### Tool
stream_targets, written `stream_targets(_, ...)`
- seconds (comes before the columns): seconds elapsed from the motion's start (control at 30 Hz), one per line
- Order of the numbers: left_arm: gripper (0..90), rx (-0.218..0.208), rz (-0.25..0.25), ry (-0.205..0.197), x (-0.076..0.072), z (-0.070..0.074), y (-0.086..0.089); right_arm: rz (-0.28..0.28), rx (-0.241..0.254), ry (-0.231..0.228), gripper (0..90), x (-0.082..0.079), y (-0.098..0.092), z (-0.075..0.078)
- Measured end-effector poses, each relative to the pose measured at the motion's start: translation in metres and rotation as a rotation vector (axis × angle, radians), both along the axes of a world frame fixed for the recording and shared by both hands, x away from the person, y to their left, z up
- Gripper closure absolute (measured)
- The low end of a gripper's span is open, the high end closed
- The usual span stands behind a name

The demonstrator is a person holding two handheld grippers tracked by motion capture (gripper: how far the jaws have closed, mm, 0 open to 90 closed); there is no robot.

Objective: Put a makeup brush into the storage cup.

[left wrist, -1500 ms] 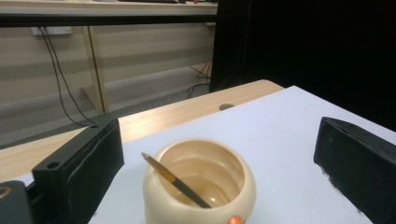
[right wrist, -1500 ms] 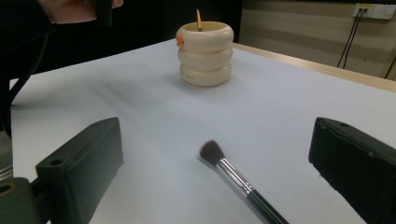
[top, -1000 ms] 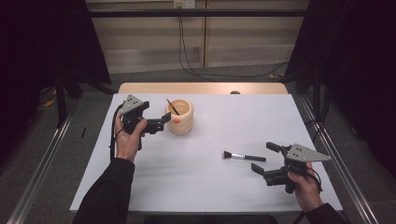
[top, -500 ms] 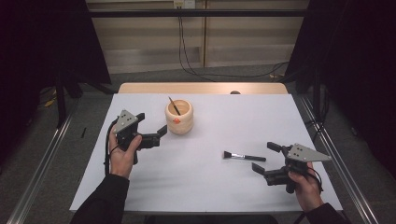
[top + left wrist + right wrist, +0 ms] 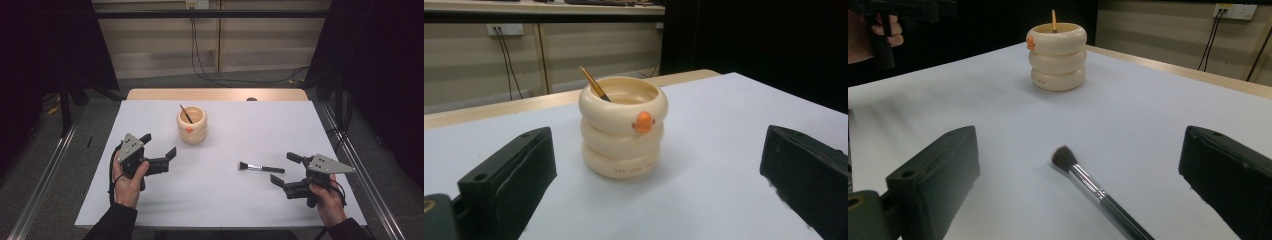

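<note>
Jaws of both grippers stand wide apart and hold nothing. The right gripper (image 5: 286,171) hovers near the right front corner of the table (image 5: 225,200), with its jaws aimed at the brush (image 5: 261,167). In the right gripper view the brush (image 5: 1098,192) lies flat on the table between the two jaws, bristle end pointing away toward the cup (image 5: 1057,56), handle end running toward the gripper. The jaws are apart from the brush; no contact shows.

The left gripper (image 5: 159,147) is held above the left half of the table, well apart from the brush and near the cup (image 5: 192,125). In the left gripper view the cup (image 5: 623,127) stands upright ahead of the open jaws, untouched.

The cup stands near the middle of the far edge of the table. A thin stick (image 5: 186,113) already leans inside it, tip against the rim; whether it is another brush cannot be told.

Assessment of progress: the work appears to be loading tools into the cup. One item is in place. The brush on the table is not yet gripped. Remaining steps, as judged: close the right jaws on the handle, lift, carry to the cup, and release it inside.
</note>
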State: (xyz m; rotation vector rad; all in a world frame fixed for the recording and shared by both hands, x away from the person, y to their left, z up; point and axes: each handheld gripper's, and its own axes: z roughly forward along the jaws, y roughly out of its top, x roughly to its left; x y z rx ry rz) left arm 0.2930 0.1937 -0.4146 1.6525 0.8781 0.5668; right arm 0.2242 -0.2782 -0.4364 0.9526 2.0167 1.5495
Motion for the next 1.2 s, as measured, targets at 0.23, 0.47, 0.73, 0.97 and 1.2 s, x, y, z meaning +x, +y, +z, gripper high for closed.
stream_targets(0.23,1.3,0.003,-0.010,0.000,-0.015,-0.005,0.005,-0.009,0.002,0.000,2.1,0.000,0.001,0.000)
stream_targets(0.47,1.4,0.008,-0.001,0.000,-0.025,-0.006,0.011,-0.006,-0.003,0.001,1.9,-0.001,0.000,0.000)
stream_targets(0.73,1.4,0.024,0.000,0.016,-0.031,-0.014,0.018,-0.013,0.002,0.005,0.6,-0.001,-0.001,0.000)
stream_targets(0.97,1.5,0.047,-0.019,0.020,-0.033,-0.022,0.013,-0.016,0.001,0.002,0.0,0.003,0.000,0.001)
stream_targets(1.2,1.4,0.027,-0.006,0.016,-0.036,-0.021,0.015,-0.025,-0.004,-0.021,0.3,0.003,-0.003,0.005)
